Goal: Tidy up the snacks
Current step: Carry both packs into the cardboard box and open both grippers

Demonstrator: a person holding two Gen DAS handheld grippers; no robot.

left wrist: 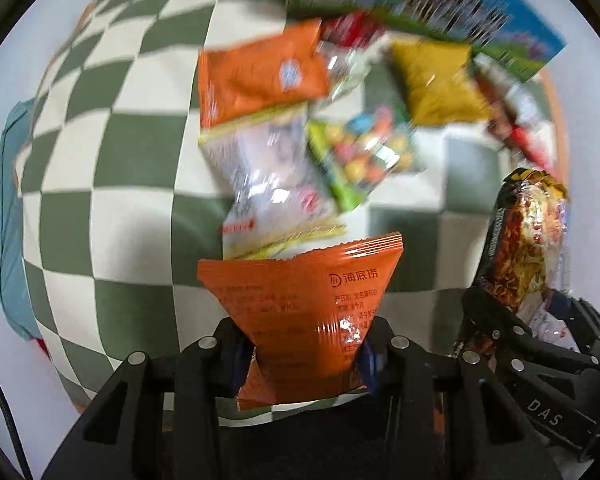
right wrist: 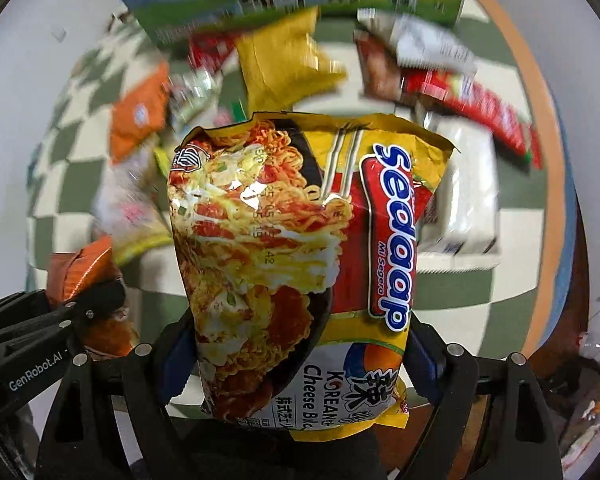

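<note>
Jaws L (left wrist: 306, 354) clamp crinkly orange foil sachet (left wrist: 300, 304) | R (right wrist: 300, 364) wide, pinch glossy noodle pack (right wrist: 292, 248)

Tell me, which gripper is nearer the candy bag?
Left. The left gripper hangs just below the candy bag; the right gripper sits farther off to the side.

A green-and-white checkered cloth (left wrist: 112, 184) is seen spread over a pale surface (right wrist: 12, 92). A black cable (left wrist: 2, 412) is noted at lower left of the left wrist view.
</note>
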